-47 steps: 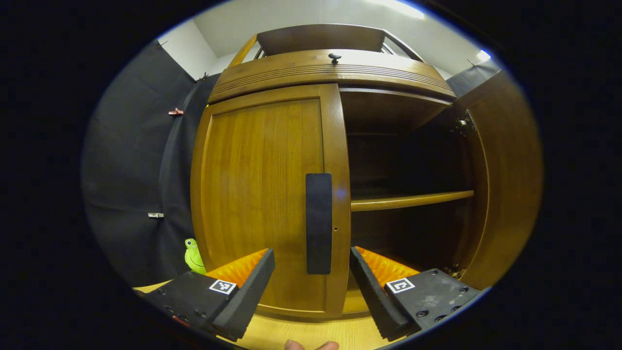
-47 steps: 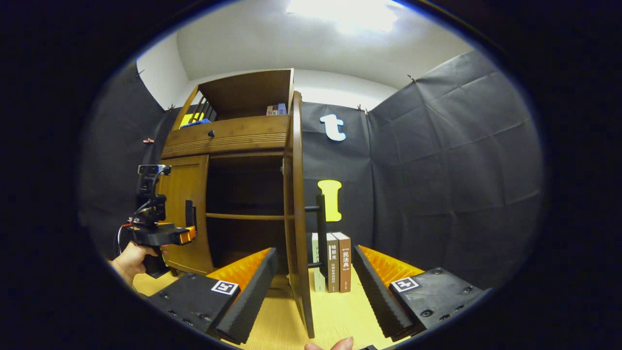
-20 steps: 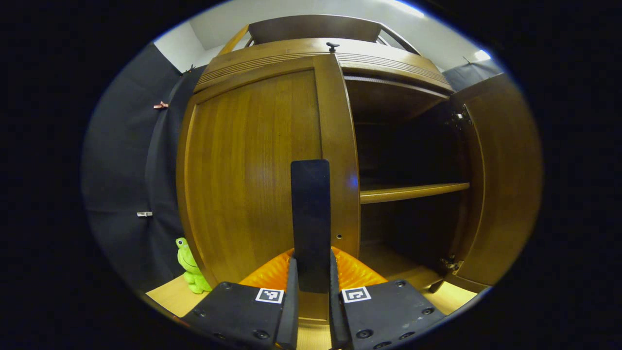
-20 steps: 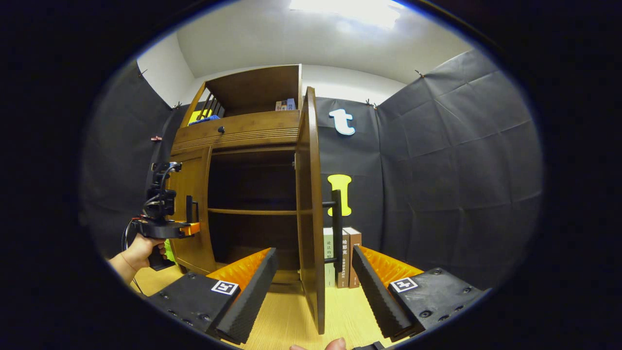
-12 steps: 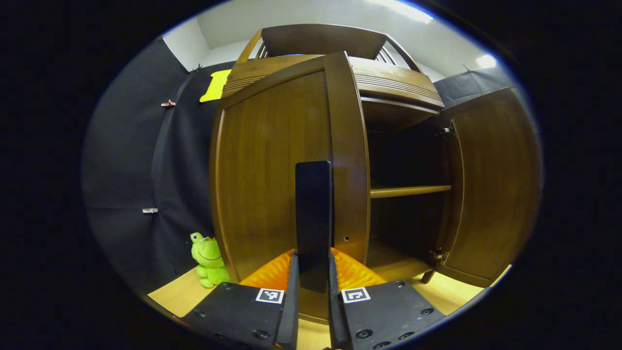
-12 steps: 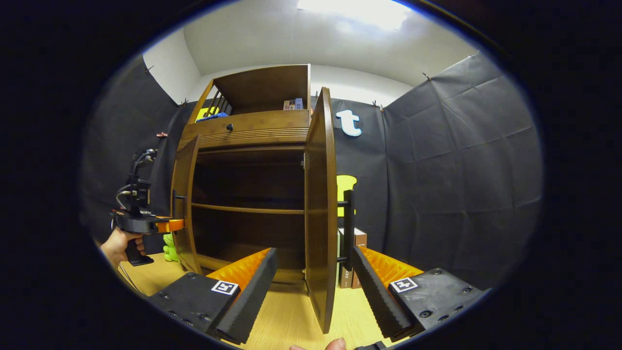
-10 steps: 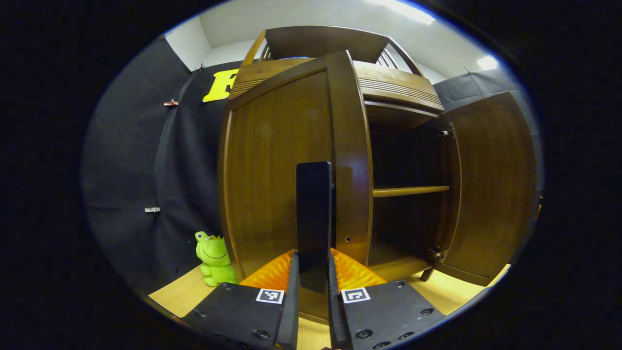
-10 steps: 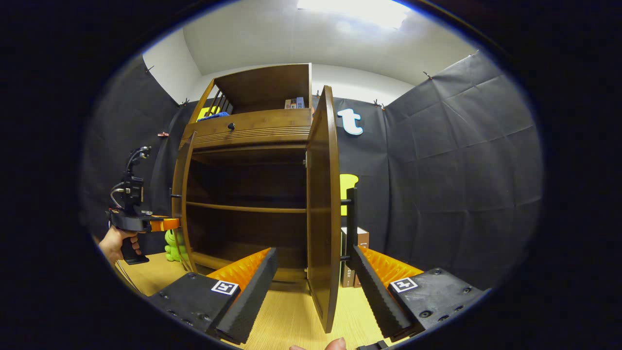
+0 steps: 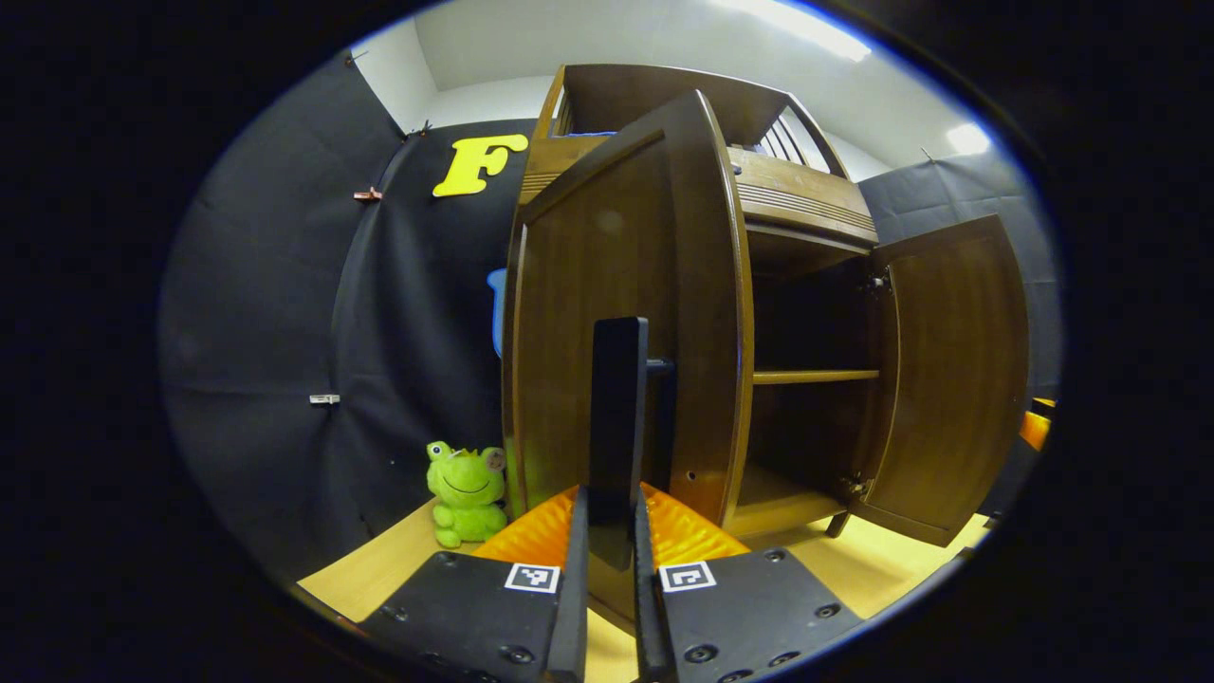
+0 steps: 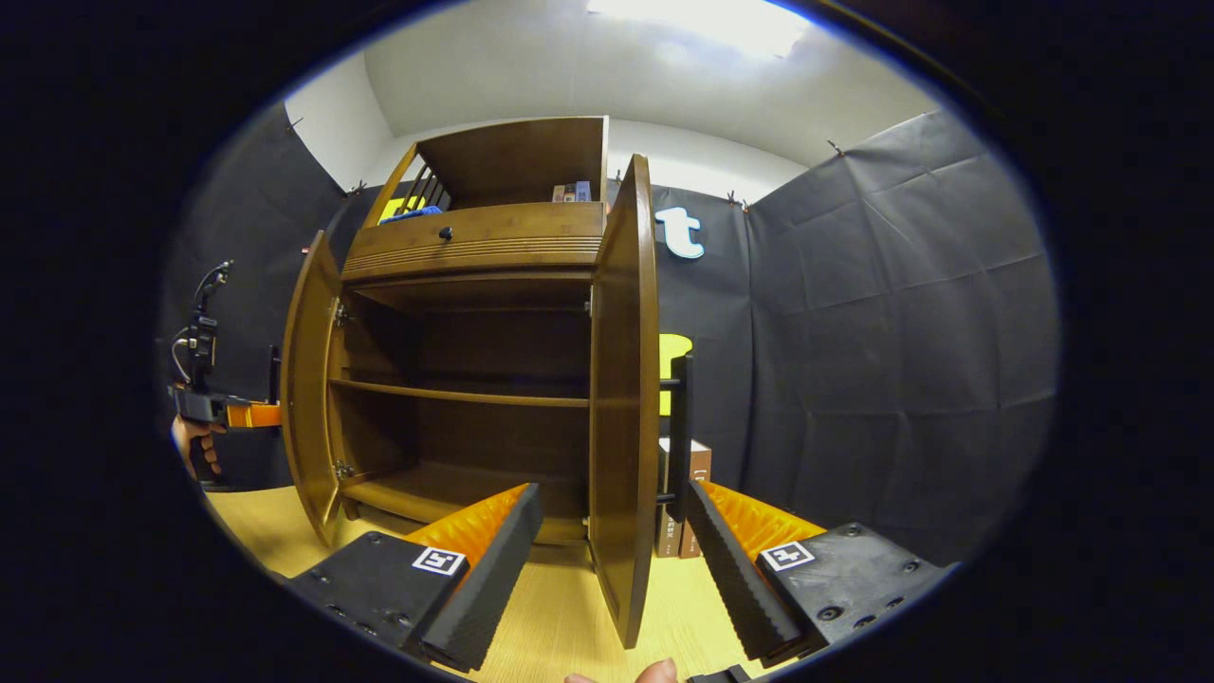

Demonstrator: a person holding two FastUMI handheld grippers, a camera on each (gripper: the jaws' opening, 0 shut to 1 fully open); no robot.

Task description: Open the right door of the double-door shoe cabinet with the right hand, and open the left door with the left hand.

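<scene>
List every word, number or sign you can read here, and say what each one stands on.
Books behind the right door: spine print too small and partly hidden to read.
Boxes on the cabinet's top shelf: too small to read.
Square tag on the left gripper and square tag on the right gripper: black-and-white patterns, no words.
No other text can be read.

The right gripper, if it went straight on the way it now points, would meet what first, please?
Most likely the open right door, whose edge stands between the fingers of the open right gripper. Its handle sits just by the right-hand finger, though depth is hard to judge.
</scene>
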